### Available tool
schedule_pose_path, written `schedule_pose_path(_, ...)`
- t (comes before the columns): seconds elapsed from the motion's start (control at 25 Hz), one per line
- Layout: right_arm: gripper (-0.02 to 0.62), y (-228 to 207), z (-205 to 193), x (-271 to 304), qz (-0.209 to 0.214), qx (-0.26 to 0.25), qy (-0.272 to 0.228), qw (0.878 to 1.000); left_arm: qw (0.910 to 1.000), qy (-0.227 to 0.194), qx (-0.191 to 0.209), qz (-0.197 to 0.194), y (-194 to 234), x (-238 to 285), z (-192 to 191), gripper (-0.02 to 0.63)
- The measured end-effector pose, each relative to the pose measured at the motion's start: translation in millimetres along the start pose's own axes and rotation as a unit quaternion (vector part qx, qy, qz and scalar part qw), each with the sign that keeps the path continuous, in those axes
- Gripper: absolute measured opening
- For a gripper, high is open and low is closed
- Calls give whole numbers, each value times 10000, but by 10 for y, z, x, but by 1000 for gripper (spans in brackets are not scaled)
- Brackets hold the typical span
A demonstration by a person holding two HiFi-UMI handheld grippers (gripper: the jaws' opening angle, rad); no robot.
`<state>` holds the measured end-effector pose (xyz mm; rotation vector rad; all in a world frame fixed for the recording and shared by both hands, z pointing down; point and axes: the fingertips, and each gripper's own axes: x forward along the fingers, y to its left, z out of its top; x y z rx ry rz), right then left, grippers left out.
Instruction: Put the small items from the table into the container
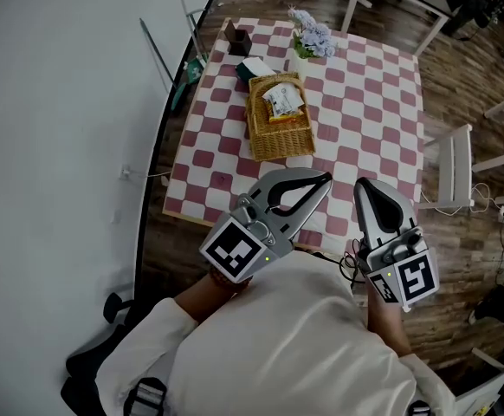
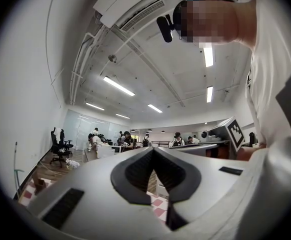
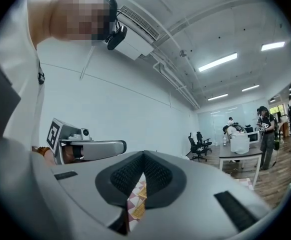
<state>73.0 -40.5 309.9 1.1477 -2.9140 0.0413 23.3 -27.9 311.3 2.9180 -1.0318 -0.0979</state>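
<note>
The left gripper point(image 1: 324, 178) and the right gripper point(image 1: 362, 183) hang side by side over the near edge of the tabletop point(image 1: 365, 102), close to the person's chest and well apart from everything on it. Both have their jaws drawn together at the tips, with nothing between them. In the left gripper view point(image 2: 153, 151) only a slit below the meeting tips stays open, showing a scrap of pink and white checks and something pale that cannot be identified. In the right gripper view point(image 3: 143, 155) the same kind of slit shows a sliver of checks and a bit of wicker.

The wicker basket point(image 1: 282, 144) sits toward the left edge, about midway between the near and far edges. Light packets point(image 1: 282, 100) lie inside it at its far end; their print is too small to read and their number is hard to make out.

A teal-and-white box point(image 1: 254, 68) lies just behind the basket. A small dark box point(image 1: 239, 40) stands at the far left corner, and a bunch of pale flowers point(image 1: 311, 35) stands at the far edge. The near edge is hidden by the grippers and the person's white shirt point(image 1: 295, 336).
</note>
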Motion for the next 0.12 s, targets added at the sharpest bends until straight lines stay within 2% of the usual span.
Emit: schedule_pose_path(0.12, 20, 19, -10, 0, 15, 4, 3, 10000, 10000, -7, -45, 11, -2, -18, -14, 29)
